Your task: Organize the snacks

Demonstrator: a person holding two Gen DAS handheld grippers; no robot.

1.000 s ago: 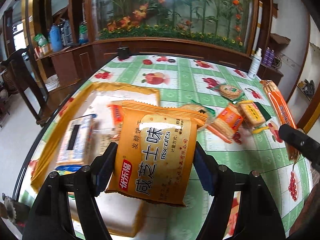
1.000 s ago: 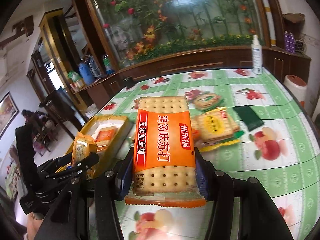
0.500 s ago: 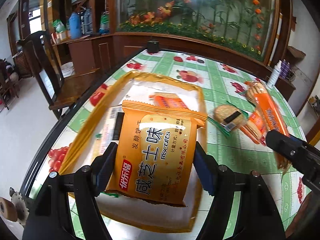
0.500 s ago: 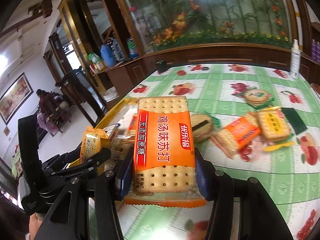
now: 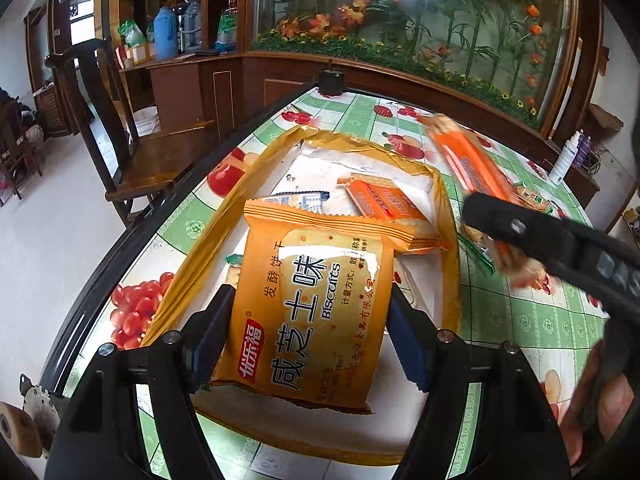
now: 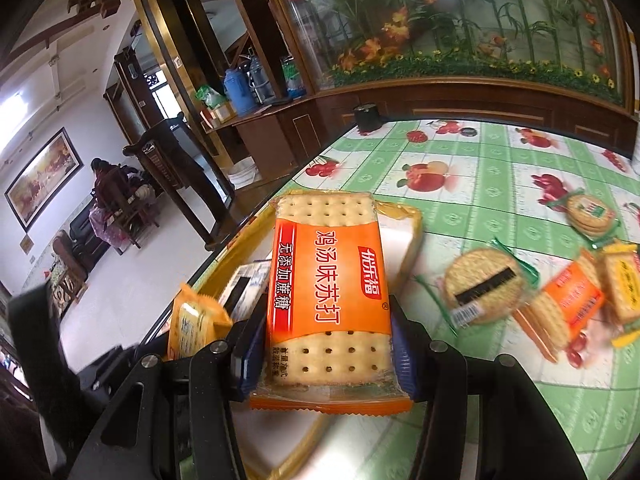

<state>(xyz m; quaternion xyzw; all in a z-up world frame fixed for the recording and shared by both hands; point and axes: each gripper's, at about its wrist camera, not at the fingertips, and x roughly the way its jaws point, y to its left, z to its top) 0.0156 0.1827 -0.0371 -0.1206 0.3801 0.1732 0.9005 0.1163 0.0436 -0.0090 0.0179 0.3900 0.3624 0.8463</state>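
Observation:
My left gripper [image 5: 308, 340] is shut on a yellow biscuit packet [image 5: 316, 312], held over the near end of a gold-rimmed tray [image 5: 192, 264]. An orange cracker pack [image 5: 384, 200] and a blue-and-white packet [image 5: 300, 202] lie inside the tray. My right gripper [image 6: 326, 350] is shut on an orange soda cracker pack [image 6: 328, 280], hovering above the tray's [image 6: 400, 216] right side. In the left wrist view that same cracker pack [image 5: 468, 164] comes in from the right, blurred. The left gripper's yellow packet [image 6: 192, 320] shows at lower left of the right wrist view.
Several snack packs lie on the green fruit-print tablecloth [image 6: 480, 184] right of the tray: a round cracker pack [image 6: 486, 286], an orange pack [image 6: 568, 304], another round pack [image 6: 590, 214]. A wooden chair [image 5: 120, 140] stands by the table's left edge. A person [image 6: 106, 196] sits far off.
Both grippers have swung left toward the tray, each keeping its pack. The tray now lies under both, and the loose snacks have slid to the right of the views.

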